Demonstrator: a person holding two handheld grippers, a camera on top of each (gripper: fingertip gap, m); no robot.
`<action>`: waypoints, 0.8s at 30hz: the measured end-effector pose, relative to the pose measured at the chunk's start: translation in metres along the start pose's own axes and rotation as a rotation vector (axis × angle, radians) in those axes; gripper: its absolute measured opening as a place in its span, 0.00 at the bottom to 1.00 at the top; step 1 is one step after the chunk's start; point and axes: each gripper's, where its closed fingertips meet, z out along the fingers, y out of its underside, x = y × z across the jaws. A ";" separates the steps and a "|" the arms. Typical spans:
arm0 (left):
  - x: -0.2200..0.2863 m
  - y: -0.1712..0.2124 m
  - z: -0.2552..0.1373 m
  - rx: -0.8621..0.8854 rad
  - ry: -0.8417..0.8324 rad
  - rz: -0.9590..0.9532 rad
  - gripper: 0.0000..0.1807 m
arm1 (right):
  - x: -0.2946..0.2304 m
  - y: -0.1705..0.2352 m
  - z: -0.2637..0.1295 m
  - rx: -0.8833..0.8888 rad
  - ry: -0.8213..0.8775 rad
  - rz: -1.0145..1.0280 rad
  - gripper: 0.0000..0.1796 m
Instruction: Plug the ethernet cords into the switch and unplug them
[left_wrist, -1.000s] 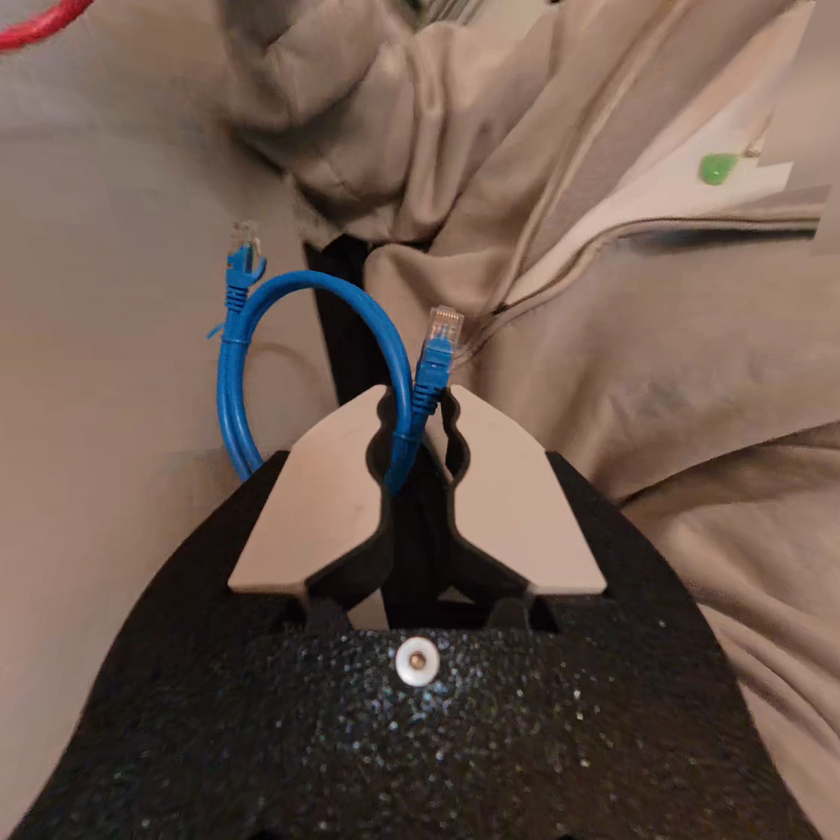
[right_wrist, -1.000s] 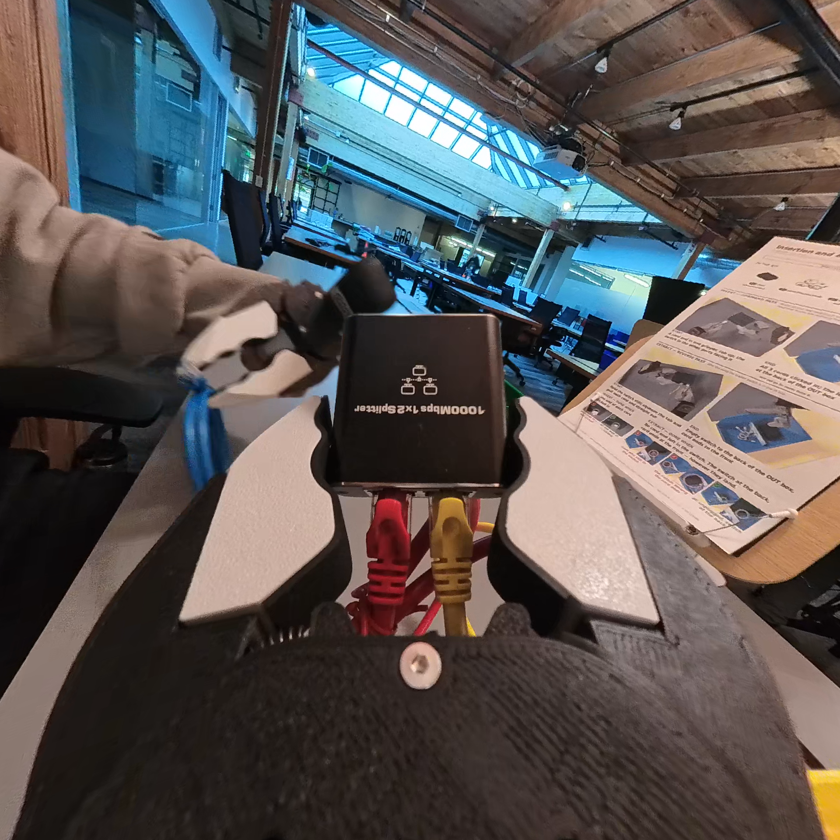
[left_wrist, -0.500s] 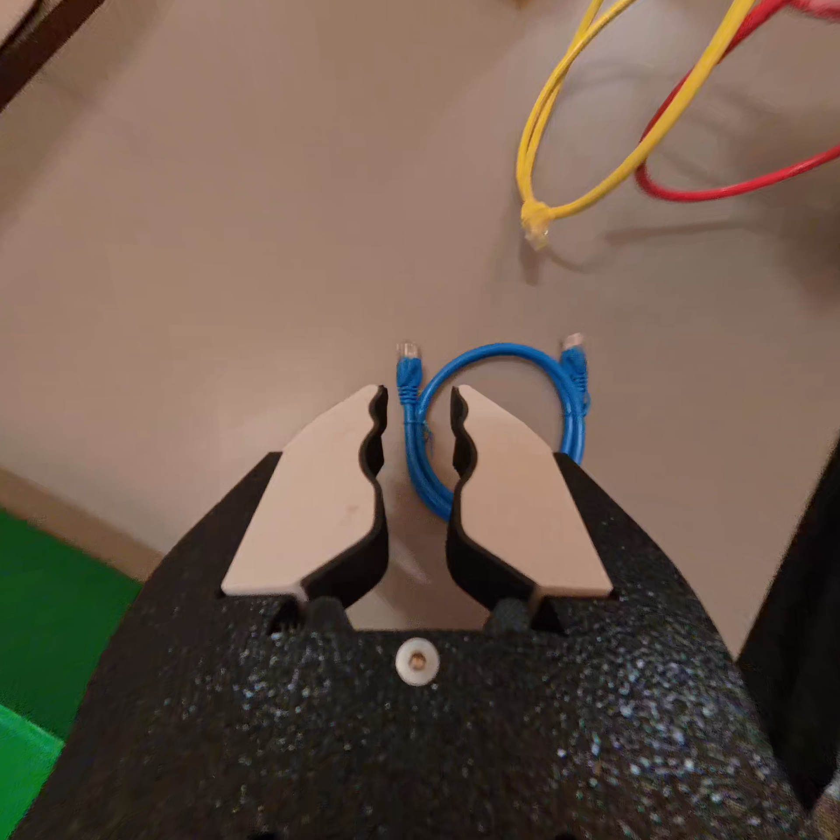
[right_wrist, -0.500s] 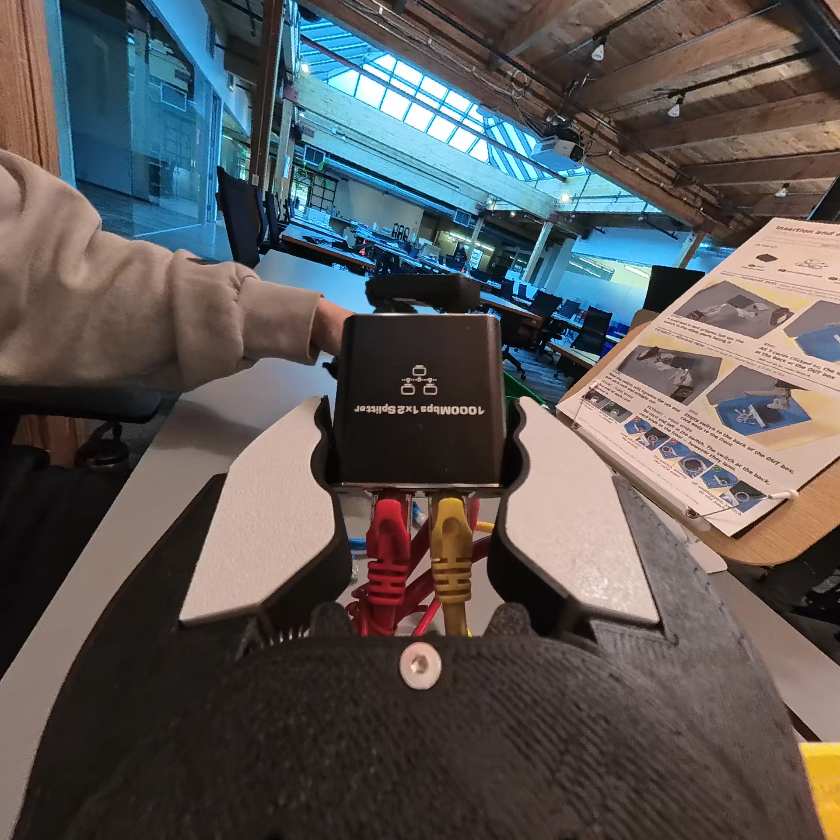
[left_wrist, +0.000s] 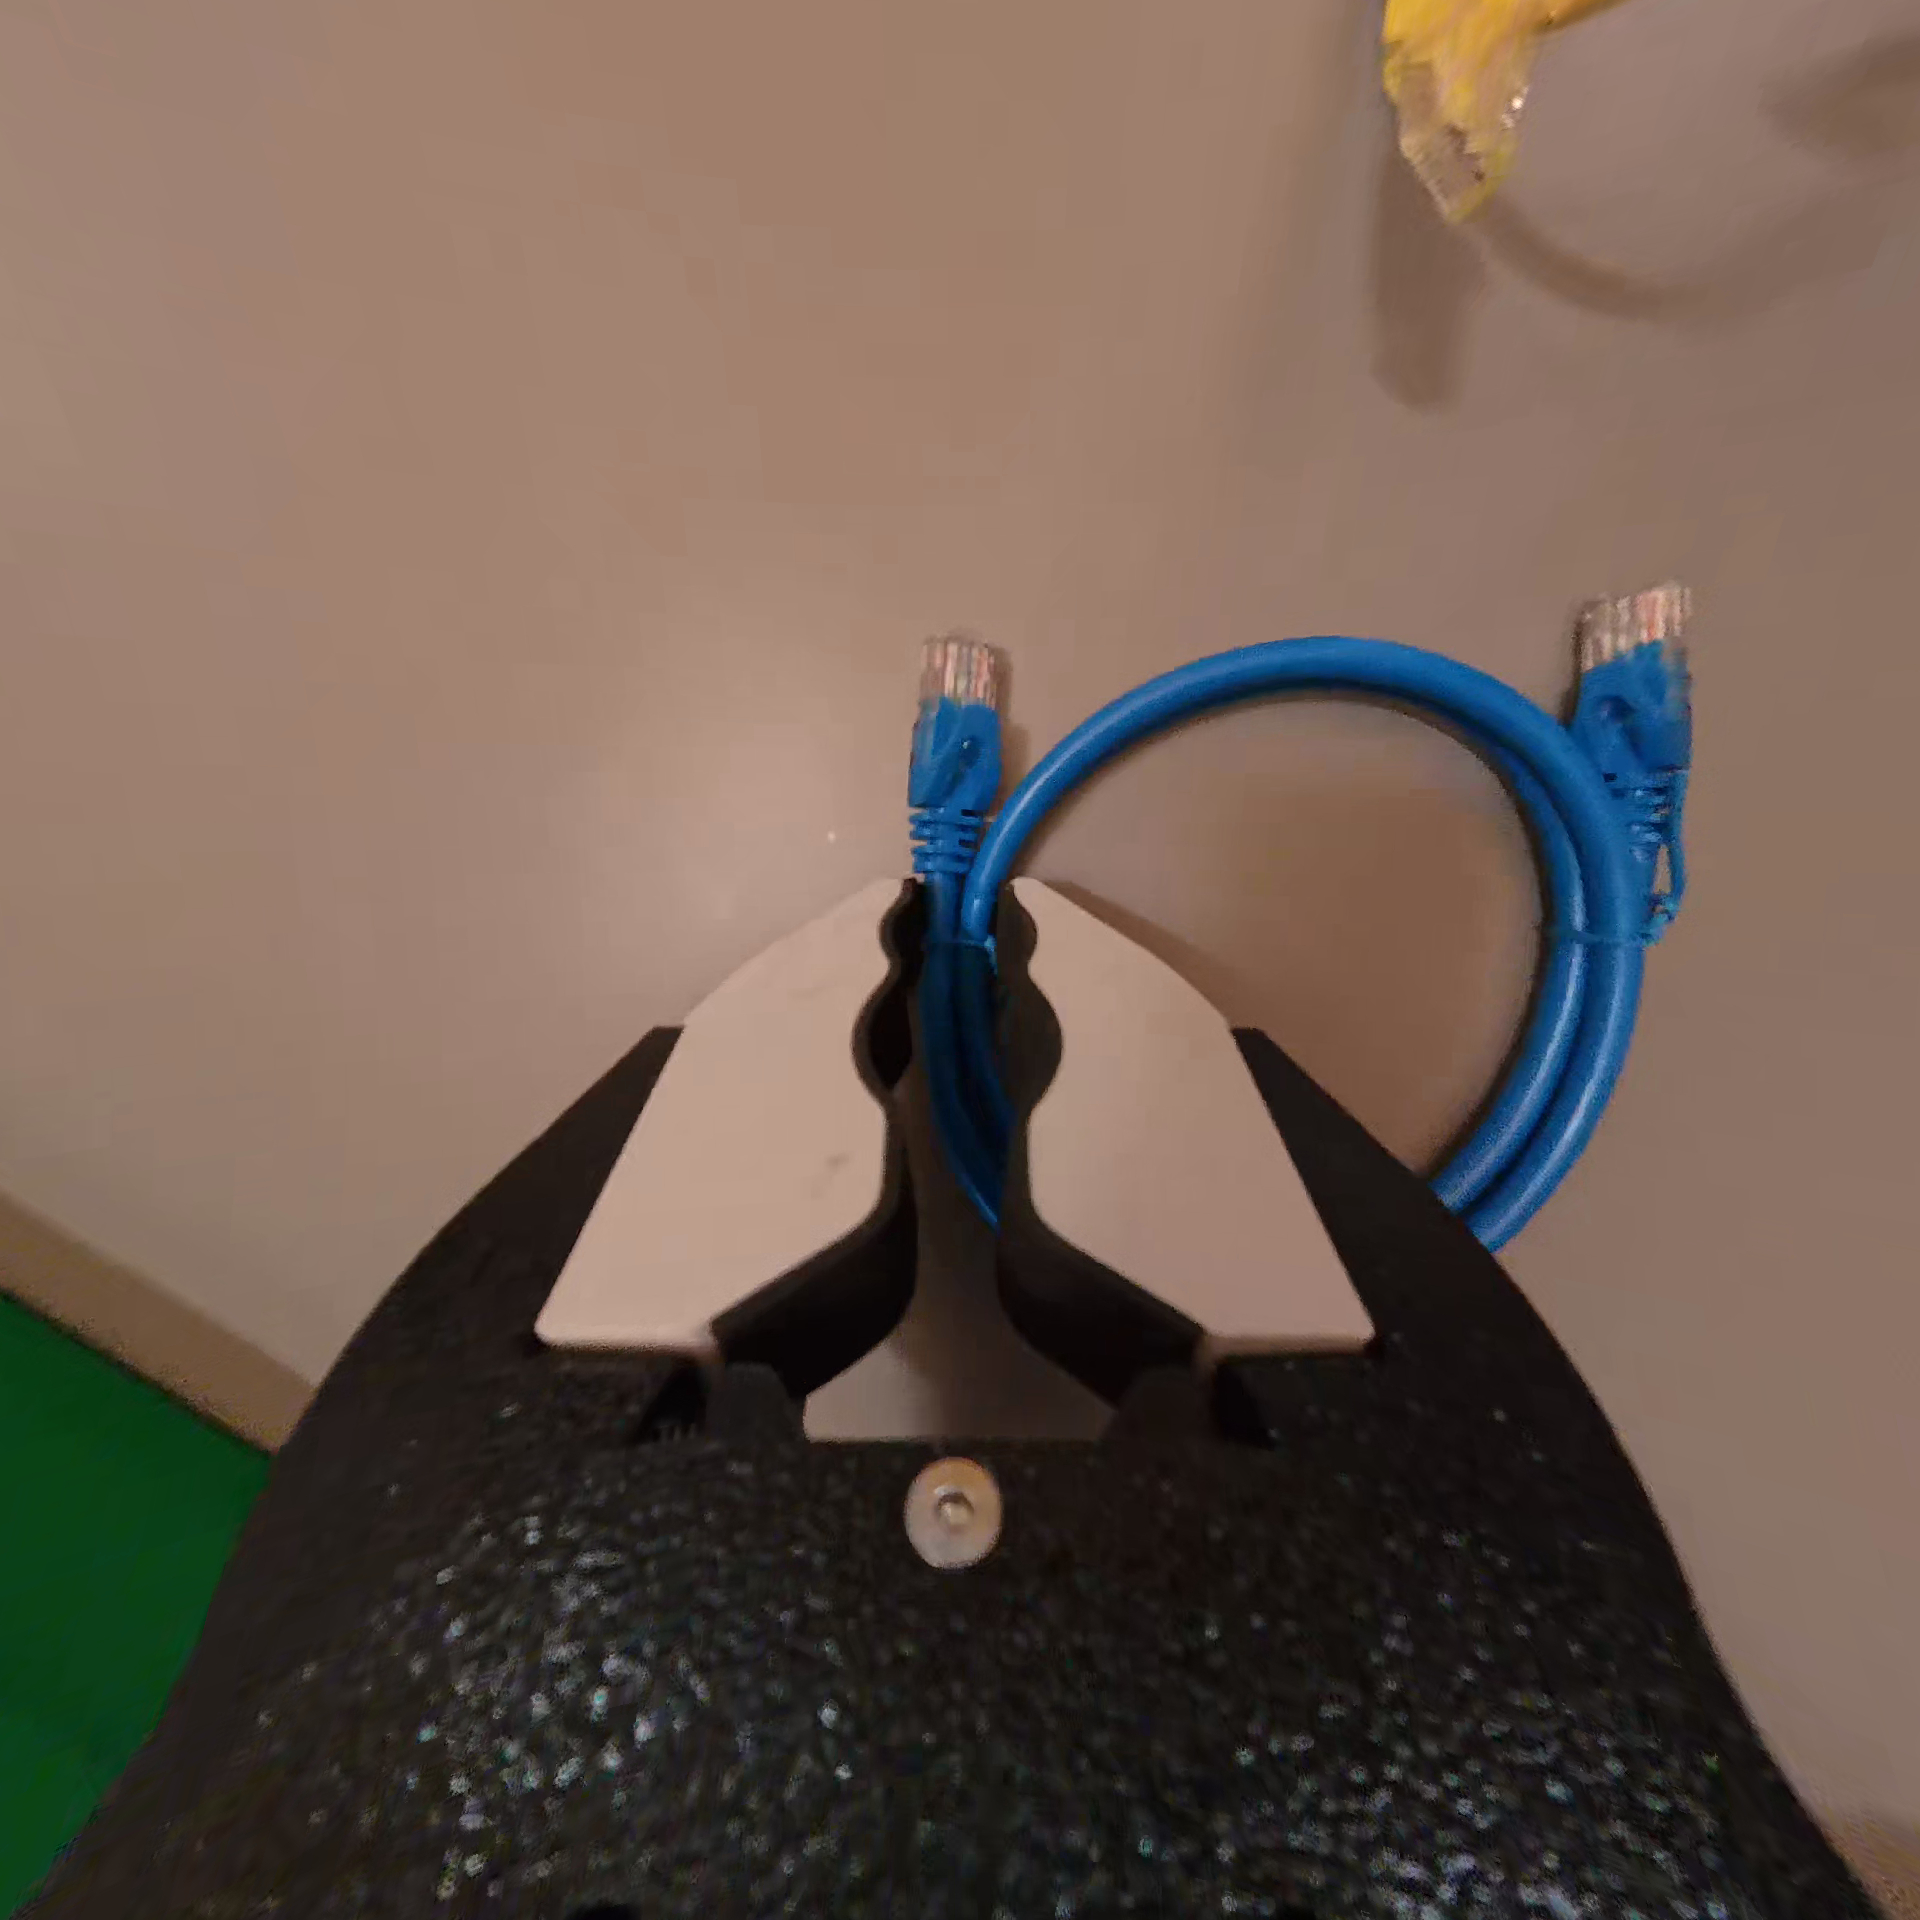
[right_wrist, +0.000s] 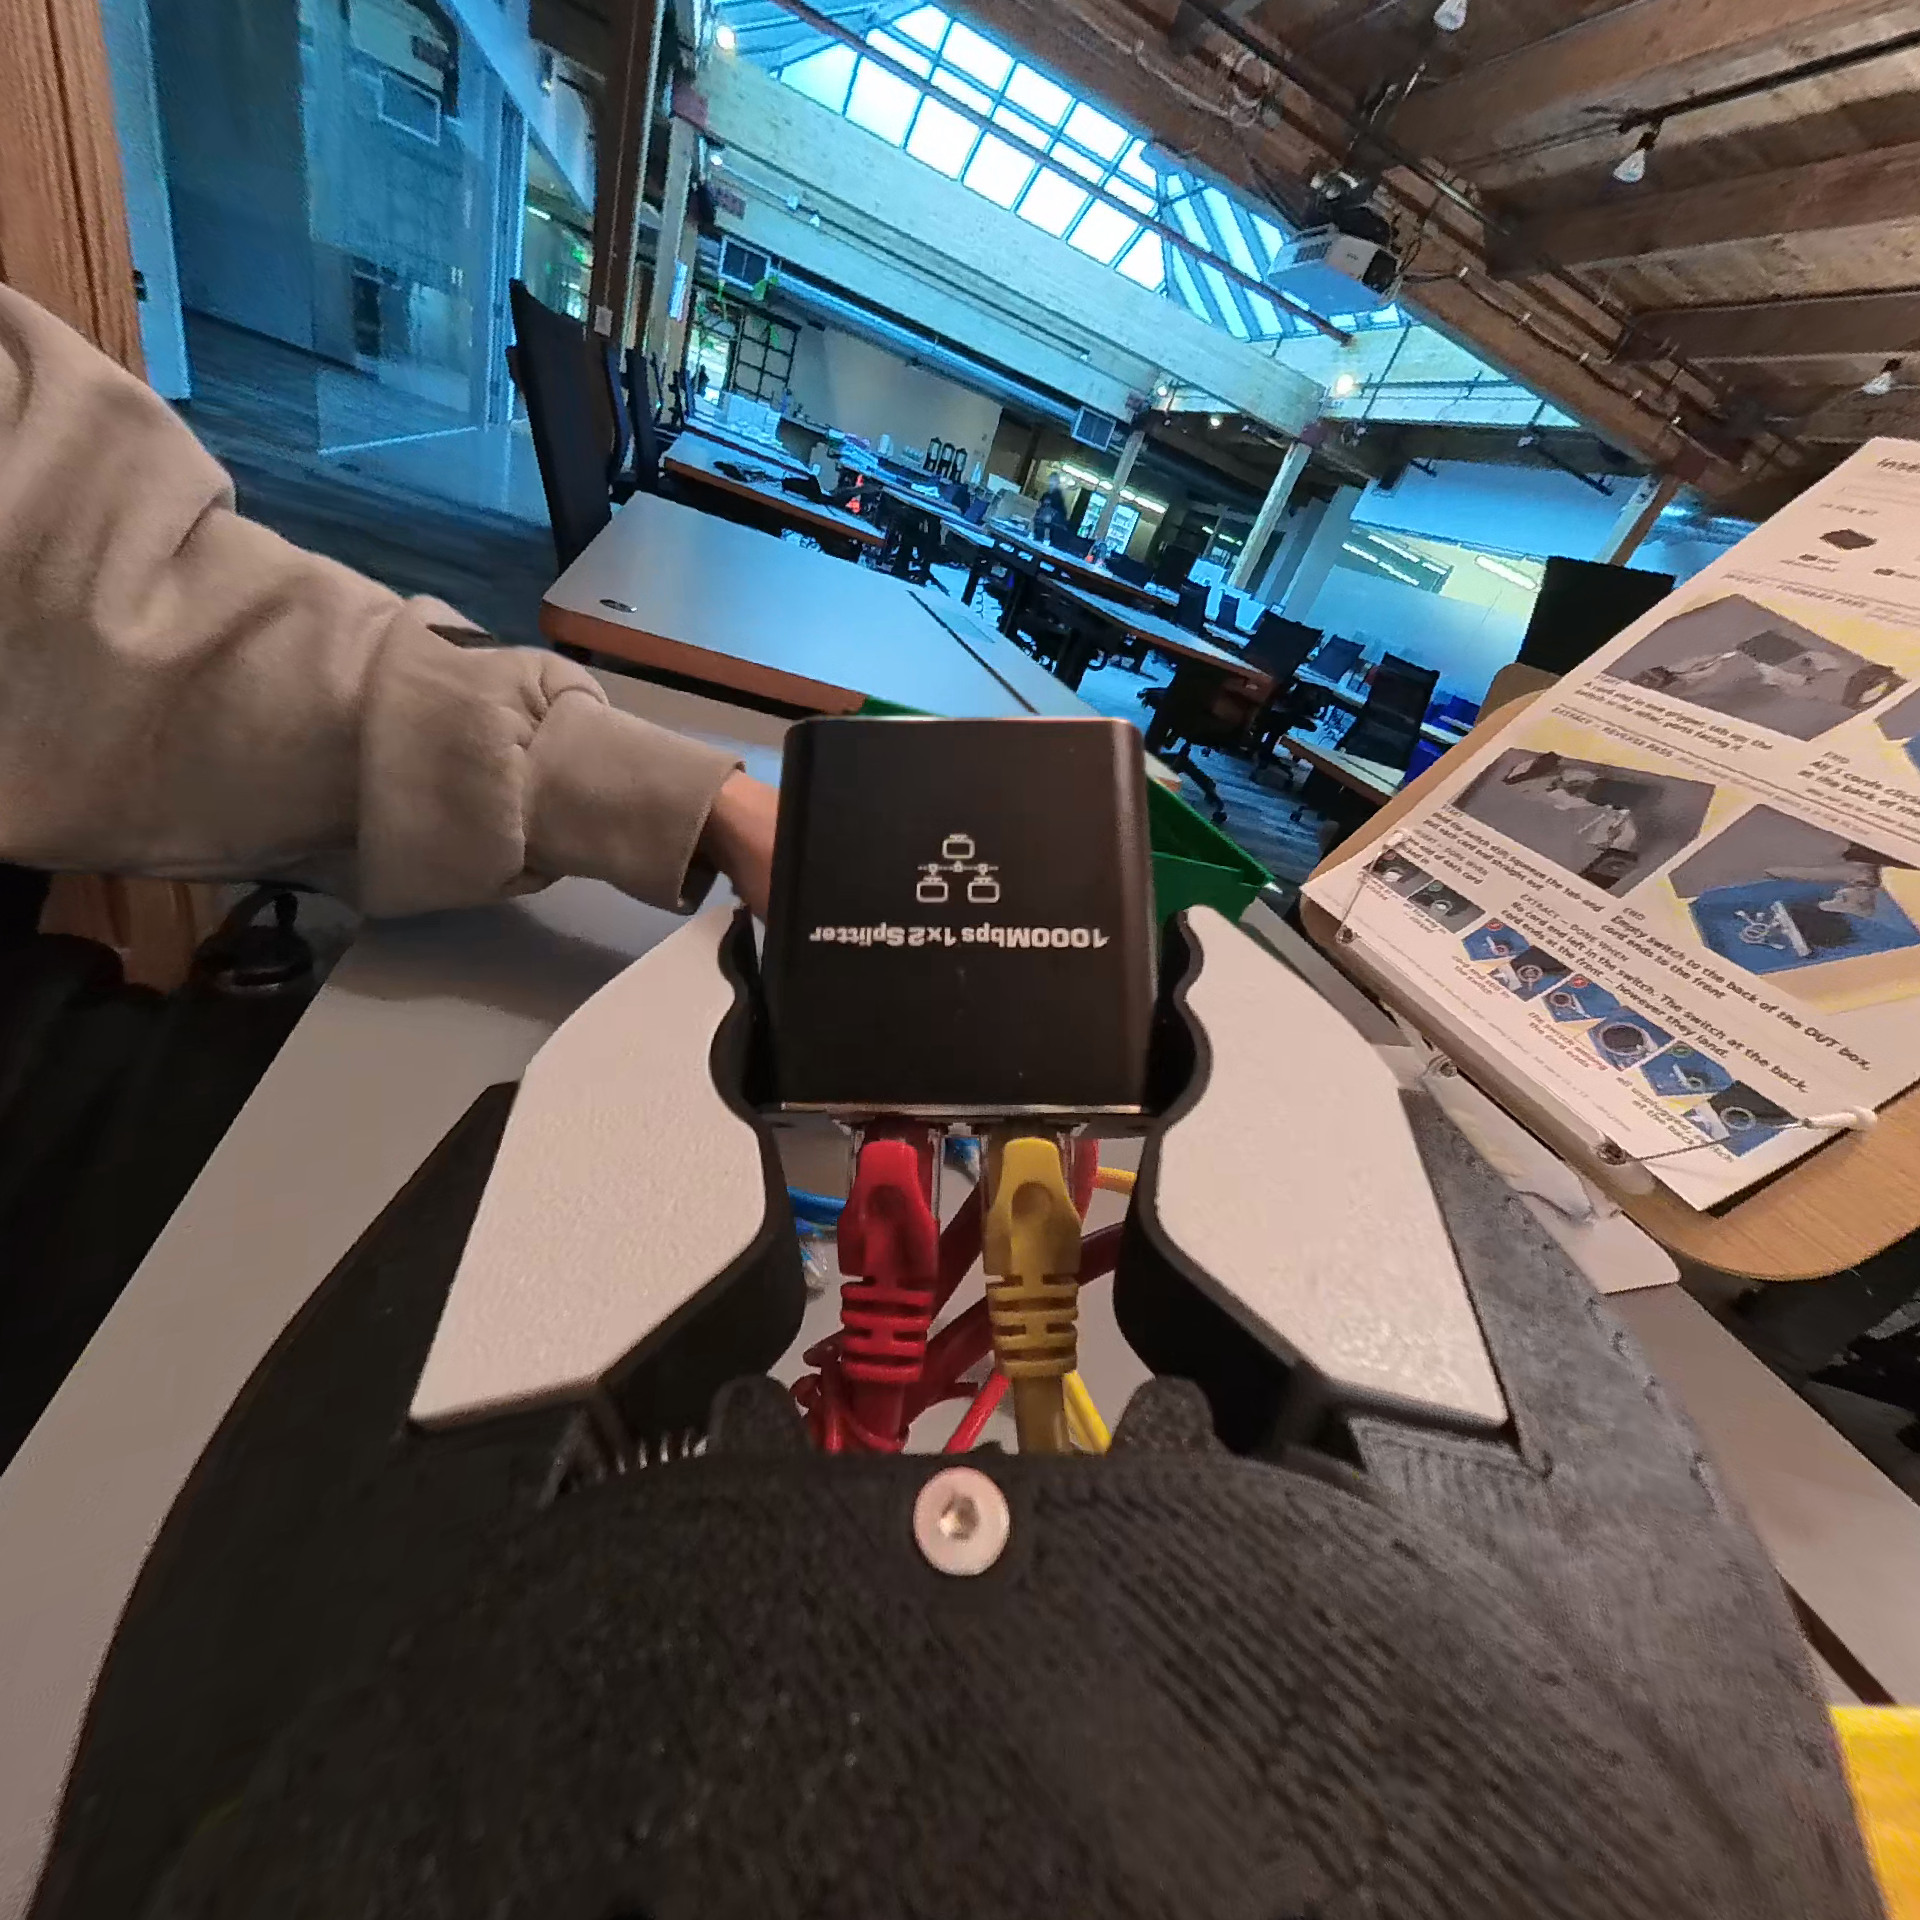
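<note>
In the left wrist view my left gripper (left_wrist: 961, 894) is shut on a coiled blue ethernet cord (left_wrist: 1299, 665) on the beige table (left_wrist: 520, 520). The pads pinch two strands just below one clear-tipped plug (left_wrist: 956, 727), which points away from me. The cord's other plug (left_wrist: 1636, 665) lies to the right. In the right wrist view my right gripper (right_wrist: 961, 935) is shut on a black switch (right_wrist: 961, 831) held above the table. A red cord (right_wrist: 883, 1247) and a yellow cord (right_wrist: 1029, 1247) are plugged into its near face.
A loose yellow plug (left_wrist: 1455, 114) hangs at the upper right of the left wrist view. A green bin (right_wrist: 1195, 852) stands behind the switch. A printed instruction sheet (right_wrist: 1662, 883) on a board stands at the right. A person's grey sleeve (right_wrist: 260, 707) reaches in from the left. My hands' fingertips stand some 25 cm from each other.
My left gripper swung from facing the person's clothing down to the table, let the blue cord rest there with its jaws apart, then closed on it again below the plug. The right gripper kept still.
</note>
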 end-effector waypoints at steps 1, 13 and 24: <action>-0.001 0.000 0.000 -0.001 -0.007 0.015 0.07 | -0.001 0.002 0.001 -0.009 -0.007 -0.003 0.42; 0.083 -0.036 -0.078 0.111 0.446 0.187 0.06 | -0.014 0.023 0.007 -0.153 -0.076 -0.041 0.42; 0.118 -0.074 -0.155 0.014 0.453 0.385 0.07 | -0.029 0.037 0.018 -0.251 -0.140 -0.065 0.42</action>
